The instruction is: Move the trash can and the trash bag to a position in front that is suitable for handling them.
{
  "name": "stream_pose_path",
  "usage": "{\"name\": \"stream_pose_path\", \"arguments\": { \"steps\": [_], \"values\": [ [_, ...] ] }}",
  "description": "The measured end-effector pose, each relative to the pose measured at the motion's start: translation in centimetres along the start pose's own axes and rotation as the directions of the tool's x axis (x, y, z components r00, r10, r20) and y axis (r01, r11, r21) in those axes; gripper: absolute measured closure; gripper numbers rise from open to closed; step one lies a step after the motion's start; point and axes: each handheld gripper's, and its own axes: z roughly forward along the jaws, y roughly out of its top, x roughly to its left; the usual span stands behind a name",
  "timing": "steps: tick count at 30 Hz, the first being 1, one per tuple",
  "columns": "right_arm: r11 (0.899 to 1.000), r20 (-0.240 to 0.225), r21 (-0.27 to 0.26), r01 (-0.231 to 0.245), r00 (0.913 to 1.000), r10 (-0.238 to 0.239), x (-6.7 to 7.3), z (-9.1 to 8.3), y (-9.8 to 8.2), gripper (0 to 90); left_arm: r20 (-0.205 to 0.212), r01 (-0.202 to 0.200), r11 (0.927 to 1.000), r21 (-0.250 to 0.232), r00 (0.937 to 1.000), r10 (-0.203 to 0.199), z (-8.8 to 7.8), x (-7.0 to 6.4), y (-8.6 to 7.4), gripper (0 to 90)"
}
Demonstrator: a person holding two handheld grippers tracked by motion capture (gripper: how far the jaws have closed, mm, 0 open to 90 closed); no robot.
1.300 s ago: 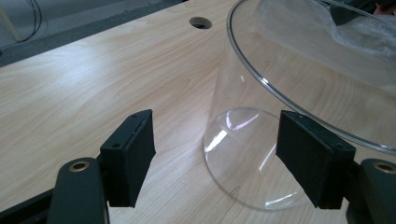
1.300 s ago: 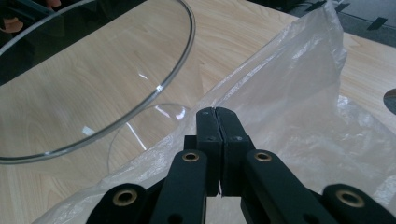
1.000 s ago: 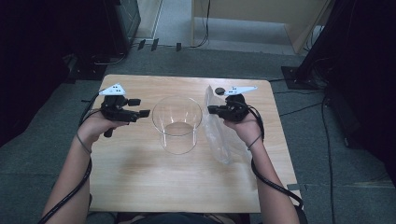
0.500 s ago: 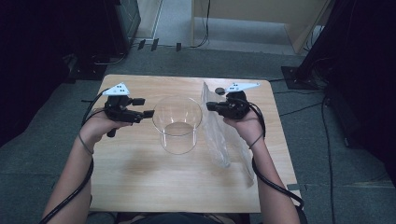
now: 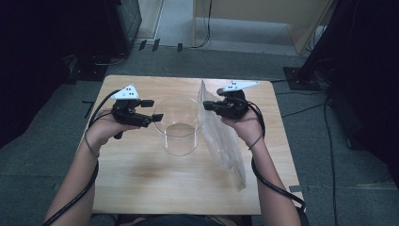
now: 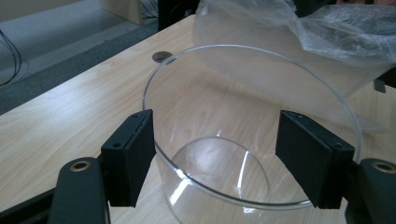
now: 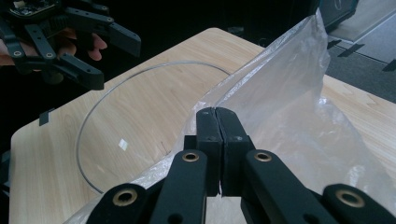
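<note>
The clear, glossy glass cylinder bowl (image 5: 178, 126) stood on the matt, light-grained wooden table (image 5: 141, 188); the crinkled transparent plastic bag (image 5: 221, 136) gleamed; black matt jaws.

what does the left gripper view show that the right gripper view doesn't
Left gripper view alone: the left gripper's own open jaws standing either side of the near rim of the clear glass bowl, apart from it, plus the bowl's wall and round base, and a small dark round spot on the table.

Right gripper view alone: the right gripper shut on the edge of the clear plastic bag, lifting it, and the left gripper seen from the front, jaws spread, beyond the bowl.

Both: the bowl's rim, the bag and the wooden table top.
</note>
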Motion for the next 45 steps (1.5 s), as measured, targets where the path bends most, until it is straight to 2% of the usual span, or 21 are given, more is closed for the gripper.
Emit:
{"name": "stream_pose_path", "arguments": {
  "steps": [11,17,22,25,30,35,39,45],
  "values": [
    [0.999,-0.028,-0.011,0.041,0.9988,-0.041,1.4,0.8,1.3,89.4,0.036,-0.004,0.9993,-0.037,0.9993,0.005,0.4,-0.8,0.4,27.7],
    [0.999,-0.056,-0.01,0.043,0.9975,-0.044,2.0,1.9,1.5,89.4,0.062,-0.015,0.9984,-0.055,0.9979,0.018,0.6,-1.4,0.8,27.7],
    [0.998,-0.066,-0.004,0.056,0.9962,-0.057,2.5,2.6,1.6,89.4,0.078,-0.037,0.9979,-0.053,0.9961,0.041,1.0,-2.1,1.0,27.7],
    [0.997,-0.067,0.008,0.072,0.9951,-0.072,2.9,3.3,1.6,89.3,0.094,-0.064,0.9964,-0.055,0.9932,0.069,1.2,-2.9,1.3,27.7],
    [0.997,-0.078,0.012,0.079,0.9939,-0.078,3.4,3.7,1.6,89.3,0.108,-0.076,0.9944,-0.073,0.9906,0.084,1.6,-3.6,1.5,27.7],
    [0.995,-0.09,0.01,0.096,0.9914,-0.095,4.1,3.9,1.8,89.3,0.112,-0.095,0.9905,-0.1,0.988,0.106,1.9,-4.3,1.8,27.7],
    [0.994,-0.102,0.006,0.111,0.9888,-0.109,4.7,4.0,1.9,89.3,0.117,-0.135,0.9848,-0.11,0.982,0.148,2.3,-4.9,1.9,27.0],
    [0.992,-0.124,0.009,0.123,0.9848,-0.121,5.4,4.2,2.0,89.3,0.106,-0.157,0.9815,-0.11,0.98,0.168,3.2,-5.5,1.8,25.8]
  ]
}}
